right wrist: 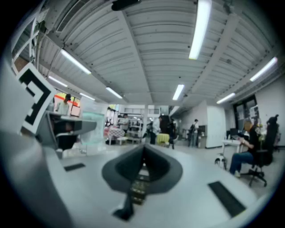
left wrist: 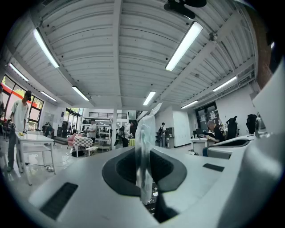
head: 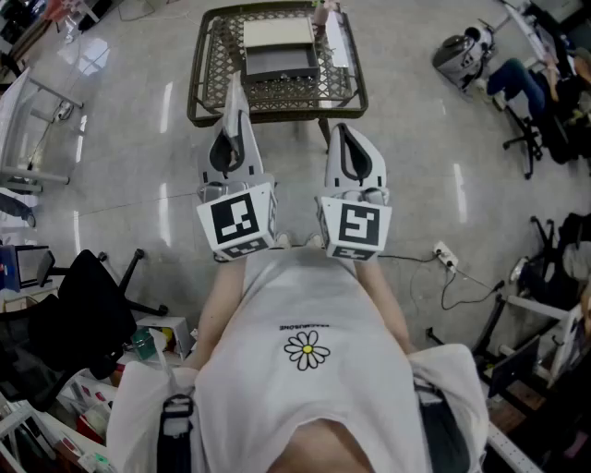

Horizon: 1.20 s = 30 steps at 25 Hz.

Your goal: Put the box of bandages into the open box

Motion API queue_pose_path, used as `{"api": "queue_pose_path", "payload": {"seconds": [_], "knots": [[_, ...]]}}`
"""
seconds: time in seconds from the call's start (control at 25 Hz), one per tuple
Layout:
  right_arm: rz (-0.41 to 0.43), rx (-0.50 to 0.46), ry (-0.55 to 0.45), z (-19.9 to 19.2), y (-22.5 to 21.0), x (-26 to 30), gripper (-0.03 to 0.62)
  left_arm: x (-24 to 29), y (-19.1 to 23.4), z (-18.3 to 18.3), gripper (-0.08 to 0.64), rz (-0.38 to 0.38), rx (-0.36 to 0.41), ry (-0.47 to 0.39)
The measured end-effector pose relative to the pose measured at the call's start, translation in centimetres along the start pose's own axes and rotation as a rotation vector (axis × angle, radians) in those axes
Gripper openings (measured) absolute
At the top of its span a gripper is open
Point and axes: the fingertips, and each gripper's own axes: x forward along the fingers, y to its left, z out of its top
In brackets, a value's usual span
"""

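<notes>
An open box [head: 282, 63] with a dark inside and a cream lid [head: 277, 34] folded back stands on a wicker table [head: 208, 83] ahead of me. I cannot pick out the box of bandages for certain; a small pinkish item [head: 322, 13] and a pale flat piece [head: 340, 48] lie at the table's right side. My left gripper [head: 235, 92] is held level short of the table, its clear fingers [left wrist: 144, 147] pressed together with nothing between them. Beside it my right gripper [head: 340, 134] also looks shut and empty [right wrist: 143, 153].
A power strip [head: 445, 254] with its cable lies on the floor at the right. Office chairs [head: 526, 139] and a seated person are at the far right. A black chair [head: 78, 314] and clutter sit at the lower left, a metal frame [head: 37, 139] at the left.
</notes>
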Motion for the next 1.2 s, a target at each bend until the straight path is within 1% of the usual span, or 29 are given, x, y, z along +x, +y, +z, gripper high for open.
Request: {"api": "queue_pose_path", "payload": {"seconds": [0.16, 0.36, 0.44, 0.52, 0.6, 0.8, 0.96, 1.08, 1.2], "knots": [[0.035, -0.007, -0.004, -0.1, 0.4, 0.4, 0.031, 0.3, 0.2, 0.2, 0.043, 0.007, -0.007, -0.012], [0.039, -0.007, 0.004, -0.5, 0.0, 0.6, 0.031, 0.6, 0.1, -0.3, 0.043, 0.015, -0.007, -0.006], [0.058, 0.023, 0.015, -1.0, 0.0, 0.7, 0.031, 0.6, 0.1, -0.5, 0.043, 0.019, -0.006, -0.001], [0.079, 0.076, 0.024, -1.5, -0.1, 0.7, 0.031, 0.5, -0.1, -0.7, 0.043, 0.022, -0.007, 0.006], [0.086, 0.106, 0.020, -1.7, -0.2, 0.5, 0.031, 0.4, -0.2, -0.9, 0.043, 0.025, -0.005, 0.012], [0.086, 0.116, 0.016, -2.2, -1.0, 0.5, 0.031, 0.3, -0.6, -1.9, 0.043, 0.037, -0.003, 0.032], [0.114, 0.157, 0.044, -3.8, -1.5, 0.1, 0.031, 0.2, -1.2, -2.5, 0.043, 0.051, -0.004, 0.052], [0.117, 0.145, 0.055, -4.7, -2.4, -0.3, 0.031, 0.2, -1.9, -3.0, 0.043, 0.068, -0.003, 0.055], [0.102, 0.141, 0.053, -5.2, -3.9, -0.6, 0.031, 0.2, -2.4, -3.4, 0.043, 0.083, -0.004, 0.050]]}}
